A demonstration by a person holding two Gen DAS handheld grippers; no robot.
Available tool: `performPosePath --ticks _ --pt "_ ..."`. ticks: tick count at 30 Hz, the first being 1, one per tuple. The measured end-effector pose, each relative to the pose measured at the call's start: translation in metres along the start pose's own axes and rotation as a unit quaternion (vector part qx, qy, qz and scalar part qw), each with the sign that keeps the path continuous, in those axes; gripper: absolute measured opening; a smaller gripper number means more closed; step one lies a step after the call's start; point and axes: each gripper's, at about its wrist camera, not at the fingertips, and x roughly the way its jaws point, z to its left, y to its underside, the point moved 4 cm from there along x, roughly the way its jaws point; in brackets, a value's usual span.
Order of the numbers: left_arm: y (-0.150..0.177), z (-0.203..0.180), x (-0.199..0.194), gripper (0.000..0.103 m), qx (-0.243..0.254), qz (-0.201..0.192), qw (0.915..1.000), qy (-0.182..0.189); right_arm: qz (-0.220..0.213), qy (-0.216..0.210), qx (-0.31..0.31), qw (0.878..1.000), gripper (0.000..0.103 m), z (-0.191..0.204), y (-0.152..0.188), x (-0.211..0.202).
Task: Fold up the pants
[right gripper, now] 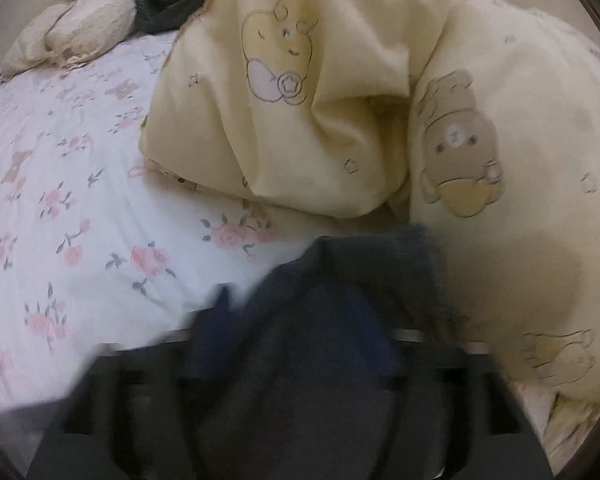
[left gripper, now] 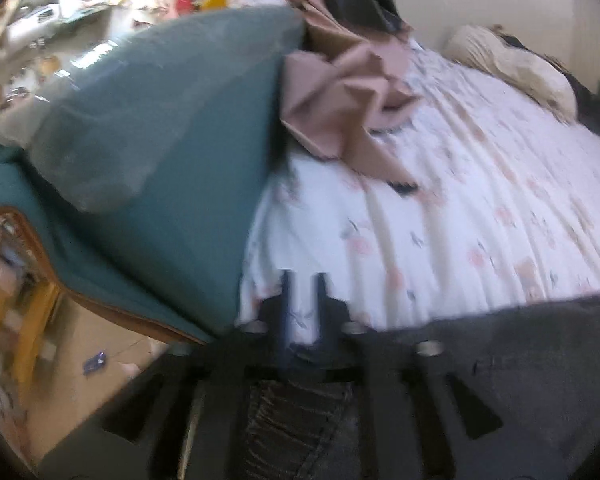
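The dark grey pants (left gripper: 520, 344) hang below and to the right of my left gripper (left gripper: 303, 304), above the floral bed sheet (left gripper: 460, 200). The left fingers stand close together with dark denim bunched at their base (left gripper: 300, 412); the gripper is shut on the pants. In the right wrist view, dark blue-grey pants fabric (right gripper: 340, 320) covers my right gripper (right gripper: 324, 280) and hides its fingers; the cloth is bunched over it and looks held. Both views are blurred by motion.
A teal cushion (left gripper: 172, 120) and pink crumpled cloth (left gripper: 348, 96) lie at the bed's left side. A cream pillow (left gripper: 512, 68) sits at the head. A yellow bear-print duvet (right gripper: 320, 100) is piled on the right of the sheet (right gripper: 80, 200).
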Motion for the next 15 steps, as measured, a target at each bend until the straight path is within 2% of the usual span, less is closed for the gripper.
performPosePath --ticks 1,2,3,4,7,9,12,14,15 --pt "0.003 0.001 0.004 0.064 0.005 0.012 0.9999 0.000 0.006 -0.013 -0.009 1.000 0.079 -0.002 0.004 -0.005" --pt "0.006 -0.001 0.006 0.093 0.009 0.022 0.9997 0.002 0.021 -0.043 -0.027 0.999 0.079 -0.002 0.009 -0.010" --pt "0.009 -0.003 0.009 0.099 0.018 0.031 0.9994 0.005 0.027 -0.072 -0.042 0.996 0.079 -0.003 0.014 -0.017" --pt "0.012 -0.006 0.010 0.099 0.031 0.034 0.9989 0.004 0.025 -0.086 -0.052 0.995 0.079 -0.007 0.015 -0.025" --pt "0.025 -0.016 0.015 0.099 0.072 0.059 0.9957 0.002 -0.020 -0.109 -0.069 0.991 0.079 -0.042 0.025 -0.063" --pt "0.035 -0.024 0.025 0.098 0.104 0.078 0.9913 -0.016 -0.029 -0.114 -0.043 0.992 0.079 -0.073 0.027 -0.070" --pt "0.037 -0.029 0.035 0.097 0.132 0.066 0.9873 -0.060 -0.032 -0.152 0.014 0.988 0.079 -0.123 0.036 -0.069" --pt "0.038 -0.034 0.042 0.098 0.146 0.061 0.9838 -0.083 -0.011 -0.186 0.038 0.982 0.079 -0.144 0.050 -0.058" --pt "0.040 -0.035 0.045 0.098 0.153 0.060 0.9819 -0.094 0.014 -0.209 0.038 0.977 0.079 -0.145 0.061 -0.049"
